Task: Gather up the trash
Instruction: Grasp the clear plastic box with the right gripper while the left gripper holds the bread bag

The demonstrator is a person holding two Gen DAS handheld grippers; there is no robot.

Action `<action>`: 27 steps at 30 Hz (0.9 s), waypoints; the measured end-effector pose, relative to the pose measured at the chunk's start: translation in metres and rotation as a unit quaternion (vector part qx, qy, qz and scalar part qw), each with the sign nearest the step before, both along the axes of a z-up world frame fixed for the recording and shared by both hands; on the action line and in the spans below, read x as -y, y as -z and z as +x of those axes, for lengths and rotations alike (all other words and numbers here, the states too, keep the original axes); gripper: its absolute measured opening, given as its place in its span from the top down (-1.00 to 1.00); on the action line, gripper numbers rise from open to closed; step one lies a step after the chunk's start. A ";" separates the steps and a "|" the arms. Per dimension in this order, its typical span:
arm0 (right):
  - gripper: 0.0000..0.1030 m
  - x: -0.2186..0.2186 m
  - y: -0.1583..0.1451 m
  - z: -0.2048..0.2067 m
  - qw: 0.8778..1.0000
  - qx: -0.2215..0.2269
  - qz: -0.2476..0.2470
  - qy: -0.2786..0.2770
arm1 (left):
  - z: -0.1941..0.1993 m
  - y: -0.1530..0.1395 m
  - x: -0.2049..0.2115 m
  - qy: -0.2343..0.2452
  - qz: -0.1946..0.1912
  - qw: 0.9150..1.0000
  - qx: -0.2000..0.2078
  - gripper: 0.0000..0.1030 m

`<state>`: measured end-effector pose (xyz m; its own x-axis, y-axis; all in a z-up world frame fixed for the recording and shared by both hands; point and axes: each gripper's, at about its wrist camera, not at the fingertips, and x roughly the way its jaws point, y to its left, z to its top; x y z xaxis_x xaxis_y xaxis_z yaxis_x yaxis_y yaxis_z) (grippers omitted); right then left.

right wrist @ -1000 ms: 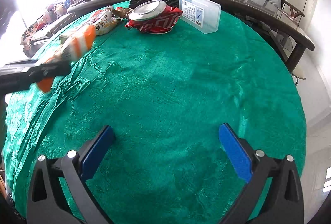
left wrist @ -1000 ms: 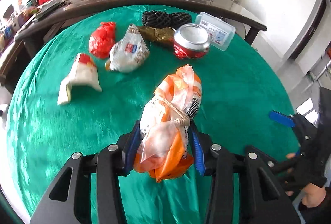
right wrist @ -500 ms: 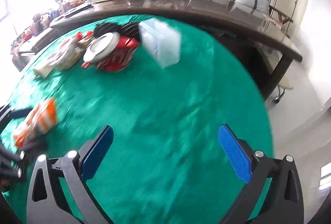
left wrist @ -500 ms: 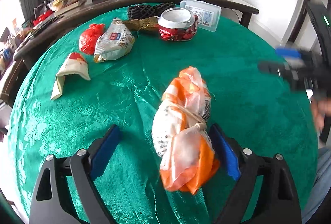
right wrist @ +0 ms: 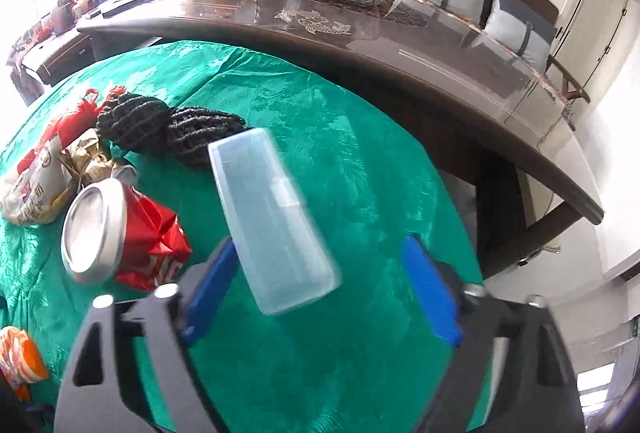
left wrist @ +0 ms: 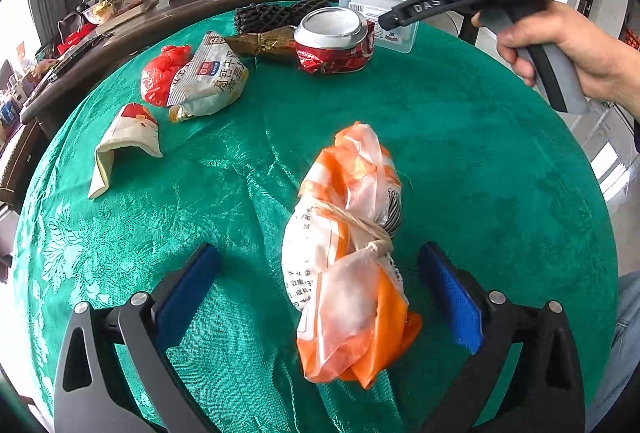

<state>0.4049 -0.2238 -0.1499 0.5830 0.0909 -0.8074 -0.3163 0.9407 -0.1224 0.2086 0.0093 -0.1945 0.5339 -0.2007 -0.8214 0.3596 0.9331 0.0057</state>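
Observation:
An orange-and-white knotted plastic bag (left wrist: 348, 233) lies on the green tablecloth (left wrist: 480, 153). My left gripper (left wrist: 320, 253) stands open around it, its jaws still opening, neither blue pad touching the bag. A clear plastic box (right wrist: 272, 217) sits between the jaws of my right gripper (right wrist: 320, 243), which are closing. The left pad is at the box's edge and the right pad is clear of it. In the left wrist view a hand (left wrist: 580, 49) holds that gripper over the box (left wrist: 396, 33). A crushed red can (left wrist: 332, 41) lies beside the box.
More litter lies at the far left: a white snack packet (left wrist: 208, 81), a red plastic bag (left wrist: 162, 73), a white-and-red wrapper (left wrist: 128, 137), a gold wrapper (left wrist: 260, 43) and black foam netting (left wrist: 276, 15). A long brown table (right wrist: 360, 33) with bowls stands behind.
My left gripper has let go of the orange bag and spread wide; the bag now rests on the cloth. My right gripper swung across to the clear box and its jaws have narrowed.

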 end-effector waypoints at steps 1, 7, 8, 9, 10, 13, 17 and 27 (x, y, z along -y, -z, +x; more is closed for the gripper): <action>0.01 0.000 -0.001 0.001 1.000 -0.006 0.012 -0.003 | 0.000 0.000 0.000 0.000 0.000 1.000 0.000 -0.92; 0.27 0.023 -0.014 -0.030 0.996 -0.020 0.081 0.029 | 0.000 0.000 0.000 0.000 0.000 1.000 0.000 -0.92; 0.28 0.029 -0.016 -0.039 0.994 -0.026 0.099 0.037 | 0.000 0.000 0.000 0.000 0.000 1.000 0.000 -0.92; 0.29 0.039 -0.018 -0.055 0.990 -0.036 0.125 0.046 | 0.000 0.000 0.000 0.000 0.000 1.000 0.000 -0.92; 0.30 0.046 -0.019 -0.068 0.987 -0.044 0.145 0.050 | 0.000 0.000 0.000 0.000 0.000 1.000 0.000 -0.92; 0.31 0.070 -0.018 -0.117 0.966 -0.085 0.236 0.068 | 0.000 0.000 0.000 0.000 0.000 1.000 0.000 -0.92; 0.32 0.101 0.006 -0.173 0.898 -0.165 0.393 0.112 | 0.000 0.000 0.000 0.000 0.000 1.000 0.000 -0.92; -0.35 0.123 0.004 -0.211 0.925 -0.105 0.326 0.162 | 0.000 0.000 0.000 0.000 0.000 1.000 0.000 -0.92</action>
